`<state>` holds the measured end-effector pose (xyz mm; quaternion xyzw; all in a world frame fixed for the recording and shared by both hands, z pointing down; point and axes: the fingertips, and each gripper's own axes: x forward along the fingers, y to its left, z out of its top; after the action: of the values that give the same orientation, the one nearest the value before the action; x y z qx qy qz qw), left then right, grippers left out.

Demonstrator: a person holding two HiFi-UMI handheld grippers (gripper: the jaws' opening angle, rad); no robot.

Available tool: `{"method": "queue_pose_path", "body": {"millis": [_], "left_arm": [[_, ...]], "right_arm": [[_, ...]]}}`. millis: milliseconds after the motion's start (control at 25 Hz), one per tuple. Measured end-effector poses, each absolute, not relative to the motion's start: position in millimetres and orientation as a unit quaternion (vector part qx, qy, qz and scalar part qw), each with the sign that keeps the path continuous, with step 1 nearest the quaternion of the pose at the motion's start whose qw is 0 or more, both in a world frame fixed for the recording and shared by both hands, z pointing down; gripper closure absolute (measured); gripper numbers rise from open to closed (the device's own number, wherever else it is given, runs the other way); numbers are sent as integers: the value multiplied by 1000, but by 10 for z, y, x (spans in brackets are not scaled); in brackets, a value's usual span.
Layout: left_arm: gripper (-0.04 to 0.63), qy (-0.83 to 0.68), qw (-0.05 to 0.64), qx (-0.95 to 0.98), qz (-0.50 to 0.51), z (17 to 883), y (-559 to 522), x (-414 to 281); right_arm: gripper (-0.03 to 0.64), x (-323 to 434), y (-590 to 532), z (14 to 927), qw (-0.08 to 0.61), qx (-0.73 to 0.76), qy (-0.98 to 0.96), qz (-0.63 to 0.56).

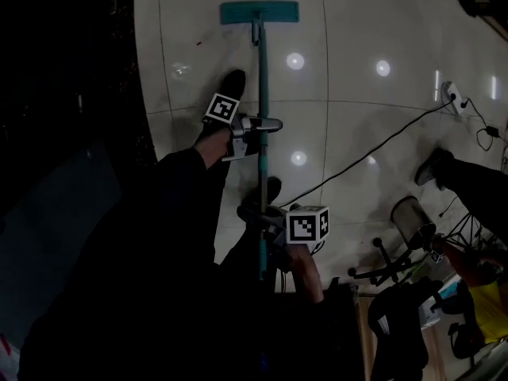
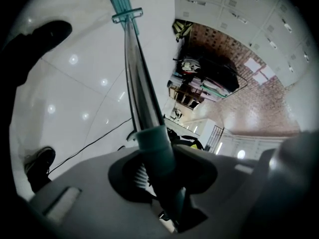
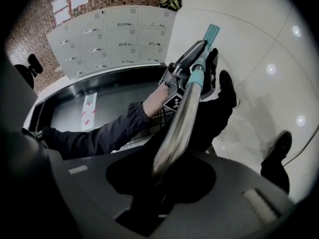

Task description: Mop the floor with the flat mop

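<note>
The flat mop has a teal head (image 1: 259, 12) lying flat on the white tiled floor, far ahead of me. Its metal pole (image 1: 262, 86) runs back towards me. My left gripper (image 1: 255, 125) is shut on the pole about halfway up. In the left gripper view its jaws clamp the teal sleeve (image 2: 155, 146), and the mop head (image 2: 122, 1) shows at the top. My right gripper (image 1: 268, 227), next to its marker cube (image 1: 307, 224), is shut on the pole's upper end. In the right gripper view the pole (image 3: 180, 121) rises from between the jaws towards the left gripper (image 3: 183, 63).
A black cable (image 1: 381, 145) crosses the tiles to a power strip (image 1: 454, 95) at the right. A chair base (image 1: 397, 264) and another person's shoe (image 1: 432, 165) are at the lower right. My own shoe (image 1: 230, 84) stands beside the pole. Grey lockers (image 3: 109, 29) line a wall.
</note>
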<state>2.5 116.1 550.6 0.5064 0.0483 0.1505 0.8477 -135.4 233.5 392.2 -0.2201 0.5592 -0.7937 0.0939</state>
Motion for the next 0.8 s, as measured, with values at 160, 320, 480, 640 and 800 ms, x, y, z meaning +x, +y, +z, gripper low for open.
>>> {"method": "queue_pose_path", "body": {"millis": [160, 320, 480, 640, 800], "left_arm": [[469, 51, 846, 509, 152, 5420, 610, 87], [468, 65, 842, 511, 162, 5530, -135, 155], [466, 85, 835, 515, 173, 5610, -621, 219], [468, 79, 834, 520, 164, 5602, -749, 277], [469, 81, 824, 537, 165, 5482, -496, 239]], "right_arm": [[491, -1297, 1755, 3844, 105, -229, 561, -789], [491, -1275, 1004, 4017, 102, -240, 565, -783], [491, -1275, 481, 4108, 107, -240, 564, -783], [491, -1205, 388, 4120, 111, -248, 568, -777], [491, -1252, 714, 4031, 102, -242, 582, -769]]}}
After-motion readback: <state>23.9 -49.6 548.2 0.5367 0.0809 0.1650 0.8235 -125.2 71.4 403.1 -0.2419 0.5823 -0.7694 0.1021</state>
